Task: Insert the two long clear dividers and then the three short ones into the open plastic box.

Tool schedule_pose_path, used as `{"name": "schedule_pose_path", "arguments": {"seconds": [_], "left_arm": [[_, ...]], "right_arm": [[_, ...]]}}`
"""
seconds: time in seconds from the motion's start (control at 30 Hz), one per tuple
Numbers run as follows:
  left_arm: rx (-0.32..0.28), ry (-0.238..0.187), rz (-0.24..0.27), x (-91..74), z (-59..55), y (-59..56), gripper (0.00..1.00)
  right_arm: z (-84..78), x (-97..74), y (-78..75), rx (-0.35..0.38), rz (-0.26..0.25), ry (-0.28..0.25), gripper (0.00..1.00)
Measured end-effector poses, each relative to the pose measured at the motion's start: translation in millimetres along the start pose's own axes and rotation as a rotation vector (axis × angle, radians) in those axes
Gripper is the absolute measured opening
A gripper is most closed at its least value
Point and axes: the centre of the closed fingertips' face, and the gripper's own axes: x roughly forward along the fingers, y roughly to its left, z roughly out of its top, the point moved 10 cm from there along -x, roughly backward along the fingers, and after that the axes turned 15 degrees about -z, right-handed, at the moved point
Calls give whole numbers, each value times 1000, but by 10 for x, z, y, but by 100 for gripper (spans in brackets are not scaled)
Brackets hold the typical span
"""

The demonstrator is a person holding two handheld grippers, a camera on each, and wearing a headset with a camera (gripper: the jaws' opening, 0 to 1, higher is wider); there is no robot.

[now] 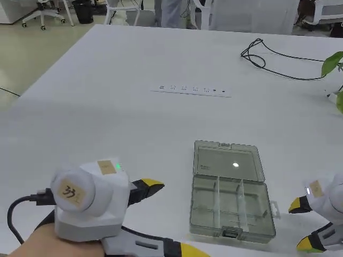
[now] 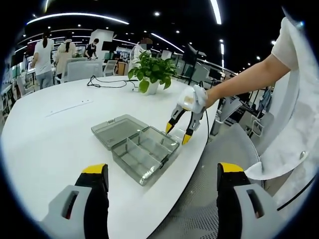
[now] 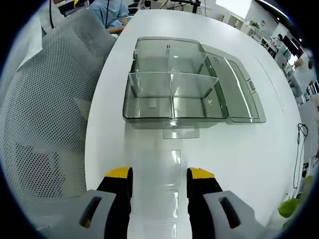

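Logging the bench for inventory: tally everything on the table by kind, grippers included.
Grippers: 2 (left gripper, right gripper)
Plastic box: 1
Long clear dividers in box: 2
Black cable: 1
Potted plant: 1
Socket strip: 1
Total: 8

White, yellow-tipped left tool (image 1: 174,218), black cable (image 1: 15,206)

Open plastic box (image 1: 203,208), clear, its lid (image 1: 228,162) laid flat on the far side; two clear dividers (image 1: 217,199) upright inside. It sits between the claws: right of the left gripper (image 1: 177,218), jaws spread wide, and left of the right gripper (image 1: 298,225), jaws parted. White table (image 1: 107,123). Socket strip (image 1: 193,89) and black cable (image 1: 257,53) lie well beyond both claws.
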Motion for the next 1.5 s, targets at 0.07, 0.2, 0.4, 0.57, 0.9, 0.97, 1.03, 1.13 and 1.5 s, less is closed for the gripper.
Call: {"name": "schedule_pose_path", "arguments": {"seconds": [0.07,0.2,0.4,0.57,0.9,0.97,1.03,1.13,1.5], "left_arm": [[-2,-4,0,-5,0,-8,92],[-3,-9,2,-13,3,-11,92],[1,-7,0,-21,-5,-26,92],[0,-13,-1,-26,-3,-35,92],[2,-12,-1,-44,2,-41,91],[0,-18,-2,-50,16,-37,91],[-5,-28,-2,-53,45,-31,90],[-15,-59,-11,-46,130,-36,89],[-146,-224,-97,134,554,-59,78]], "right_arm": [[3,16,9,-3,4,0,43],[18,30,17,1,4,0,42],[19,26,31,15,9,5,36],[20,18,32,12,7,17,33],[20,-116,38,33,-43,16,33],[34,-195,31,36,-62,13,33],[64,-314,-3,46,-94,-4,33],[164,-567,-72,76,-160,-46,33],[899,-1389,-5,15,-303,-151,33]]}}
